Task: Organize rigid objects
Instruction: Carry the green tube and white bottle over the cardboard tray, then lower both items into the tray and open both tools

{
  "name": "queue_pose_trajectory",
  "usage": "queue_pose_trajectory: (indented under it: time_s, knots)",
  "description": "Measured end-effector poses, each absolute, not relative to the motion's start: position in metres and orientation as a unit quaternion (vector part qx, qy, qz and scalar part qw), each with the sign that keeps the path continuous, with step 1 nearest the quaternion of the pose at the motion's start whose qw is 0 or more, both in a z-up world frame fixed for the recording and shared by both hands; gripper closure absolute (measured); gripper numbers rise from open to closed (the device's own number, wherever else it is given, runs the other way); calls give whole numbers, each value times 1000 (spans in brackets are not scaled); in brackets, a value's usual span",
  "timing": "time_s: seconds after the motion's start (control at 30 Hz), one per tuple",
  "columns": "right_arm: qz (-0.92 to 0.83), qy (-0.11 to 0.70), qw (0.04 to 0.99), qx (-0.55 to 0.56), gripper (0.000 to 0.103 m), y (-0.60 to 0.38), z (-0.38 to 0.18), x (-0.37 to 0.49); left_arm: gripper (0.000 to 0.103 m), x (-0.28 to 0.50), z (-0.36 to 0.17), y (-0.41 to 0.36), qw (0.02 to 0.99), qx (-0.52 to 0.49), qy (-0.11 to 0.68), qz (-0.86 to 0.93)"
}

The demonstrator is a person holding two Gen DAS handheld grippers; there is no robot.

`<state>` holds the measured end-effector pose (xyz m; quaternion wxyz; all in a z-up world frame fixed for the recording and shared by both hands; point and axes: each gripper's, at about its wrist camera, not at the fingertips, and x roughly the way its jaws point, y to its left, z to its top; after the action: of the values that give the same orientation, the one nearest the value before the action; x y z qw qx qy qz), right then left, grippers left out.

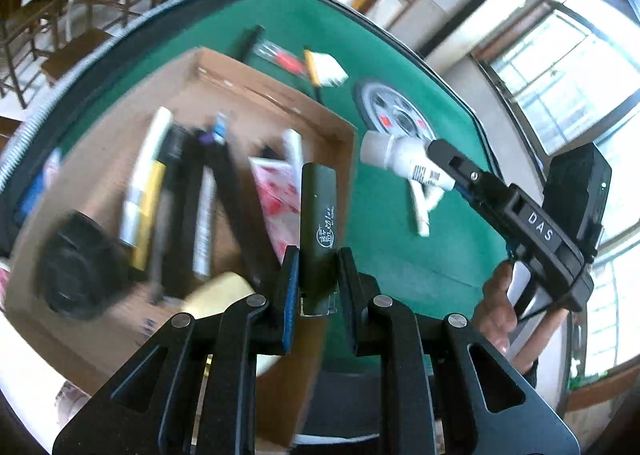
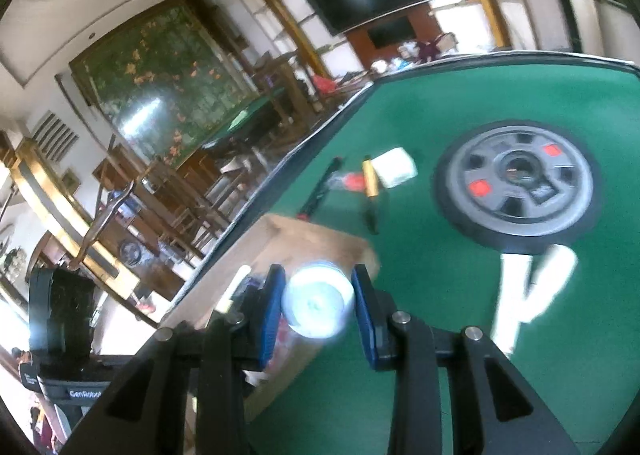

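My left gripper (image 1: 318,277) is shut on a dark slim case with white lettering (image 1: 319,211), held over the right edge of the open cardboard box (image 1: 224,83). The box holds several pens, tubes, a black round object (image 1: 78,267) and a red-and-white packet (image 1: 280,195). My right gripper (image 2: 318,301) is shut on a white bottle (image 2: 318,303), seen end-on and blurred. In the left wrist view the same white bottle (image 1: 400,159) hangs in the right gripper (image 1: 440,159) above the green table, just right of the box.
On the green felt table (image 2: 500,103) lie a grey weight plate (image 2: 516,187), two crossed white tubes (image 2: 532,279), a white block (image 2: 394,171), a yellow-and-black pen (image 2: 370,183), a red item (image 2: 352,179) and a black stick (image 2: 324,183). Wooden chairs stand beyond the table edge.
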<state>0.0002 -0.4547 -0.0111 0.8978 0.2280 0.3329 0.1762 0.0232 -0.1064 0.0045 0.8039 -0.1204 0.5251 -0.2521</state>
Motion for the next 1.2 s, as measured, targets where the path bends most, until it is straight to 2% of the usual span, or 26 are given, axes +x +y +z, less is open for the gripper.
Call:
queue_pose_trajectory:
  time_s: [0.27,0.73,1.2]
  knots:
    - [190,353,885,236,70,-408,-40,47,85,52,-13,-85,804,-125,540,-216]
    - [195,351,897,185,70,-386,-50,41,85,73,-38,-84,799,-105,563,-187]
    - [202,373,893,151,69,-369,-58,40,85,75,-34,-83,805,-102,559,-172]
